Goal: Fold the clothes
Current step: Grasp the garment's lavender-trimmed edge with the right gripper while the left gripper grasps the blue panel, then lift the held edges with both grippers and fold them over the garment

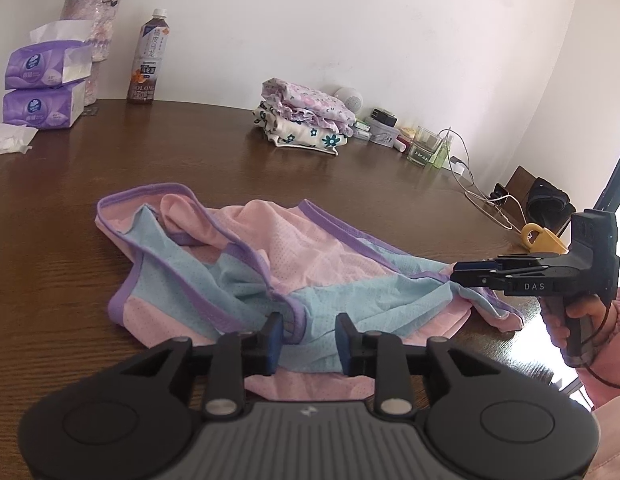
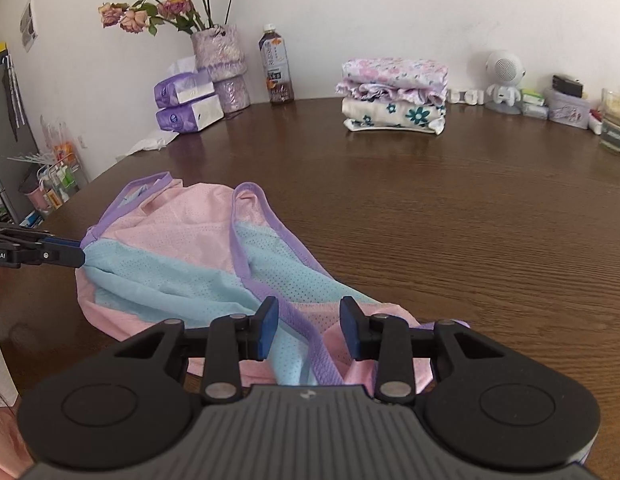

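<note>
A pink and light-blue mesh tank top (image 1: 278,264) with purple trim lies crumpled on the brown wooden table (image 1: 349,184); it also shows in the right wrist view (image 2: 182,248). My left gripper (image 1: 308,338) is open, its jaws astride a fold at the garment's near edge. My right gripper (image 2: 308,330) is open, its jaws either side of a purple-trimmed strap. Each gripper shows in the other's view, the right (image 1: 457,274) and the left (image 2: 80,258), with its tip at the cloth's edge.
A stack of folded floral clothes (image 2: 393,96) sits at the table's far side. Tissue packs (image 2: 188,102), a flower vase (image 2: 222,68) and a tea bottle (image 2: 276,70) stand far left. A robot-shaped figure (image 2: 503,80), small boxes, a glass (image 2: 613,128) and cables (image 1: 481,196) lie far right.
</note>
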Demonstrator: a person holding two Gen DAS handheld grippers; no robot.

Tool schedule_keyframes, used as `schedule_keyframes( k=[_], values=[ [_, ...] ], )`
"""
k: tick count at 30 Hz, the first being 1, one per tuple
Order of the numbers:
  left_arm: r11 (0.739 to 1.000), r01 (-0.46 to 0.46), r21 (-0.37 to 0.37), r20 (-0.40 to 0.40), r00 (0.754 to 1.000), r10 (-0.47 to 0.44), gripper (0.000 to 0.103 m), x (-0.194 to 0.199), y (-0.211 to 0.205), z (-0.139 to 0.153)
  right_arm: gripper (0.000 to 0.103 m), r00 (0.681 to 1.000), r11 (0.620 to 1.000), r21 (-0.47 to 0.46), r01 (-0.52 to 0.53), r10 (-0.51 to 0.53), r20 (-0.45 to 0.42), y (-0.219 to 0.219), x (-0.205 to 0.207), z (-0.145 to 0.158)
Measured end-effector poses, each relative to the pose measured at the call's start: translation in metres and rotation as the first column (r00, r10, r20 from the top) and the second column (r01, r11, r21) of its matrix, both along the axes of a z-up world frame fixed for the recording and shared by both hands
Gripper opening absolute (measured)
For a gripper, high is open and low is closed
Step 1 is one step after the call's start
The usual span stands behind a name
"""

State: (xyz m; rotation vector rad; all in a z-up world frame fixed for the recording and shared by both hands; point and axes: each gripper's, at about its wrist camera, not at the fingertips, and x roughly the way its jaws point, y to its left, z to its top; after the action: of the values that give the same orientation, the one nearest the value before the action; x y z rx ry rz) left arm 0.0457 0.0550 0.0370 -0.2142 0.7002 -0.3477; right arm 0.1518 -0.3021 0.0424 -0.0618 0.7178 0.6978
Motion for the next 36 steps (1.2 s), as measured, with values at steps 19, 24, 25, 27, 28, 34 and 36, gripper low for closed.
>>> schedule_keyframes(
  k=[19,24,25,27,28,34,36],
  values=[
    [1.0,0.006,0.022,-0.01,1.0,-0.006,0.031,0.005,-0.003,-0.008,0.011,0.997,0.994,-0.066,-0.081,0.081,-0.01,0.013,-0.019,-0.004],
    [0.998,0.013,0.053,0.005,1.0,-0.014,0.009,0.003,-0.004,-0.007,0.006,0.997,0.996,-0.062,-0.058,0.061,0.037,0.011,-0.027,0.004],
    [0.998,0.014,0.063,0.01,1.0,-0.015,0.008,0.002,-0.004,-0.007,0.004,0.997,0.997,-0.06,-0.049,0.052,0.051,0.01,-0.029,0.006],
    [0.996,0.025,0.086,0.027,0.999,-0.027,0.006,0.0,-0.006,-0.005,0.002,0.996,0.998,-0.056,-0.031,0.036,0.079,0.009,-0.032,0.011],
    [0.995,0.026,0.098,0.039,0.999,-0.03,0.006,-0.002,-0.006,-0.002,0.002,0.995,0.998,-0.054,-0.023,0.027,0.093,0.009,-0.033,0.013],
    [0.991,0.008,0.13,0.112,0.993,-0.023,0.006,-0.009,-0.005,0.016,0.002,0.983,0.999,-0.03,0.023,-0.017,0.183,0.005,-0.04,0.03],
    [0.99,-0.006,0.139,0.135,0.991,-0.013,0.006,-0.011,-0.003,0.022,0.002,0.977,0.999,-0.033,0.034,-0.026,0.21,0.006,-0.04,0.035]
  ],
)
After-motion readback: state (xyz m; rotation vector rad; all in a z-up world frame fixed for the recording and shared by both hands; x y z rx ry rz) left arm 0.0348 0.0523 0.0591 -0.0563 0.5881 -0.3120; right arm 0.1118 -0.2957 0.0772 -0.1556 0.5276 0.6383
